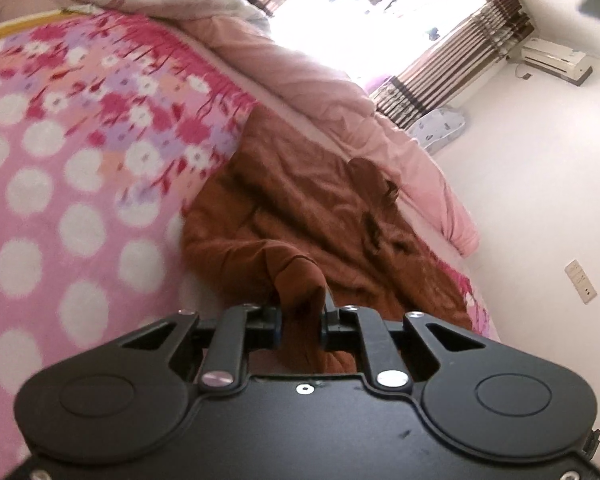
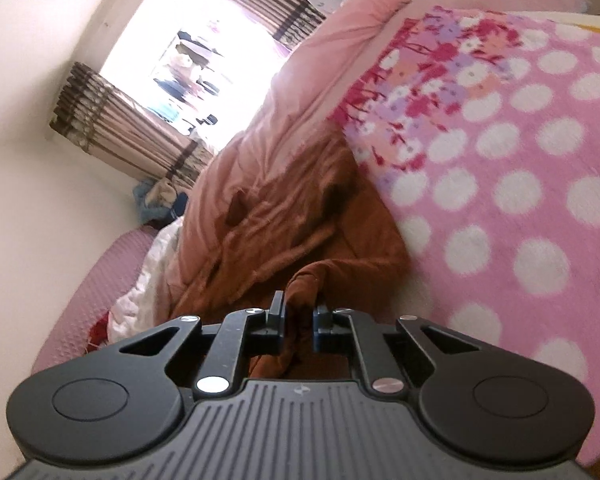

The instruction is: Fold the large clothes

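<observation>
A large brown garment point(image 1: 312, 208) lies crumpled on a bed, between a pink polka-dot blanket point(image 1: 60, 200) and a pink quilt point(image 1: 340, 92). My left gripper point(image 1: 300, 312) is shut on a bunched fold of the brown cloth, which rises from the bed into its jaws. In the right wrist view the same brown garment point(image 2: 312, 216) spreads ahead, and my right gripper point(image 2: 299, 314) is shut on another pinched fold of it. Cloth hangs down behind both sets of fingers.
The polka-dot blanket point(image 2: 500, 184) with a floral band covers most of the bed. The rolled pink quilt point(image 2: 300, 80) lies along the far side. A bright window with striped curtains point(image 2: 112, 120), an air conditioner point(image 1: 556, 58) and white walls lie beyond. Clothes point(image 2: 160, 200) are piled near the curtain.
</observation>
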The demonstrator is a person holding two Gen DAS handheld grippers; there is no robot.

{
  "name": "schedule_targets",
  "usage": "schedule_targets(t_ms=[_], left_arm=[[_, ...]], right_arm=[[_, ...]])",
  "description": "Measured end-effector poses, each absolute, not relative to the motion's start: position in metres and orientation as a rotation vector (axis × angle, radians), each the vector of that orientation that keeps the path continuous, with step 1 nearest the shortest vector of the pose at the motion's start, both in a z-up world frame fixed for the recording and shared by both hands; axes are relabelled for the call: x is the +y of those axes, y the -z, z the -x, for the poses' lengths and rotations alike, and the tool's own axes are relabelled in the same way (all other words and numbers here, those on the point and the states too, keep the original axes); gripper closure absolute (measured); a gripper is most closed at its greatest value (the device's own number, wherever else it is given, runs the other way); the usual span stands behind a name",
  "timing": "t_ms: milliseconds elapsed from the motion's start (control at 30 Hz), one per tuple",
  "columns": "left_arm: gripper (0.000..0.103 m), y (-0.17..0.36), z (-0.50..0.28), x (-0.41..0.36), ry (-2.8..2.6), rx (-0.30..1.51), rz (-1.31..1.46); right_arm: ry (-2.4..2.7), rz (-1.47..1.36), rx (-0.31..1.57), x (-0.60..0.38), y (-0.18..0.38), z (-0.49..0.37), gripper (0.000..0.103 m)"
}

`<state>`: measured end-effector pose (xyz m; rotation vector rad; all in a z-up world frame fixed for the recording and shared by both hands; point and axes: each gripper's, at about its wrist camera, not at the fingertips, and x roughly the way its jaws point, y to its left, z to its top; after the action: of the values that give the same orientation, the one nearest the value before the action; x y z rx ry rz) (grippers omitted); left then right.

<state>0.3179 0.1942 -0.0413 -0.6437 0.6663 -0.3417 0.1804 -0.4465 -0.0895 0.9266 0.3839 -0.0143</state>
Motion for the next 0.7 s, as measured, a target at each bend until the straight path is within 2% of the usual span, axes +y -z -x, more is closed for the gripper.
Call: schedule_targets(t_ms=[233,400,533,700], left_arm=[[0.091,-0.009,-0.394,0.18,0.368,0.593,0.579],[0.09,-0.033,-0.476,0.167,0.346,0.578,0.536],[0.09,-0.022,-0.556,0.156,0.295,0.617,0.511],[0.09,0.025,-0.636,0.139,0.23,0.718,0.497]], right_arm=[[0.0,-0.957,0.335,-0.47,0.054,-0.247,0.091],[-0.011,-0.979,0.296,-0.496,0.021,-0.317,0.091],[0.02,-0.932,0.308,-0.514,0.007,-0.39,0.091],[0.104,-0.91,0.398,-0.529,0.029,-0.466,0.091]])
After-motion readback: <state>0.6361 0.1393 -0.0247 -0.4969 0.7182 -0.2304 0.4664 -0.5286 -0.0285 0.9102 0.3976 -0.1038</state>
